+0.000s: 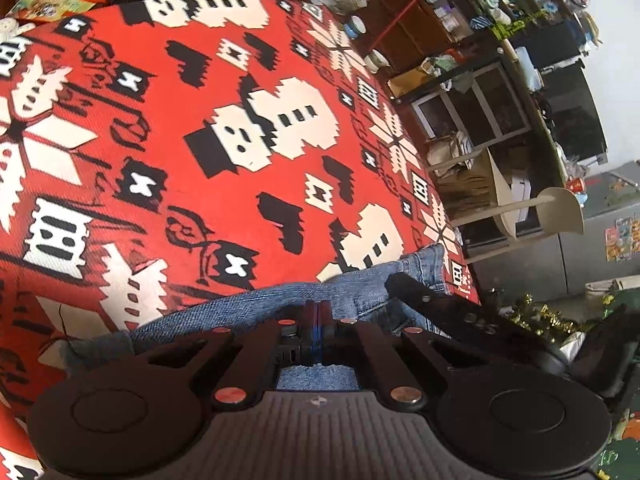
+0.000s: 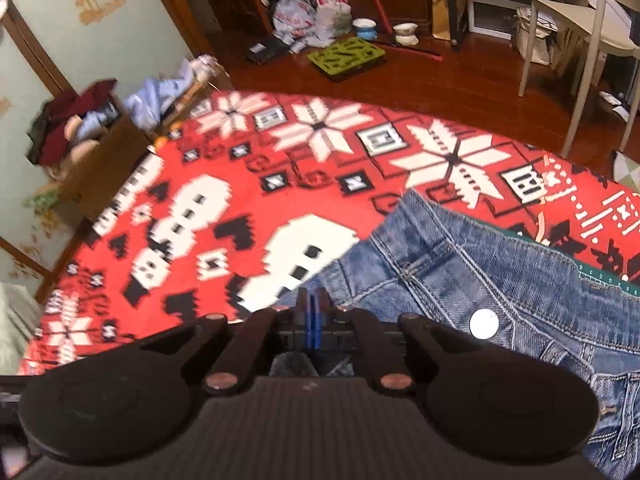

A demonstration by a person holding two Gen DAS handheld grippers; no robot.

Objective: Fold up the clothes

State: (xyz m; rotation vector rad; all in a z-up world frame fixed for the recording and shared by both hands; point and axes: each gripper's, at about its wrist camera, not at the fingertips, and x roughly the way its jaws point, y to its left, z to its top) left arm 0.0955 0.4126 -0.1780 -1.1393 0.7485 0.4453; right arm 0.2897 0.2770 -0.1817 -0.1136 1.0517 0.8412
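Note:
Blue denim jeans (image 2: 460,264) lie on a red blanket (image 2: 248,208) patterned with white snowmen and snowflakes; a pale metal button (image 2: 484,323) shows at the waist. In the right wrist view my right gripper (image 2: 311,298) is shut, its tips pinching the jeans' left edge, and the picture is blurred. In the left wrist view my left gripper (image 1: 317,310) is shut on a denim edge (image 1: 360,284) that bunches across its tips near the blanket's (image 1: 200,100) corner. The black body of the other tool (image 1: 460,316) reaches in just to its right.
A dark green mat edge (image 2: 600,276) shows under the jeans. A cardboard box of clothes (image 2: 92,152) stands left of the blanket. On the wooden floor are a green tray (image 2: 346,54), cups and bags. A pale chair (image 2: 580,40) and a dark cabinet (image 1: 472,104) stand beyond.

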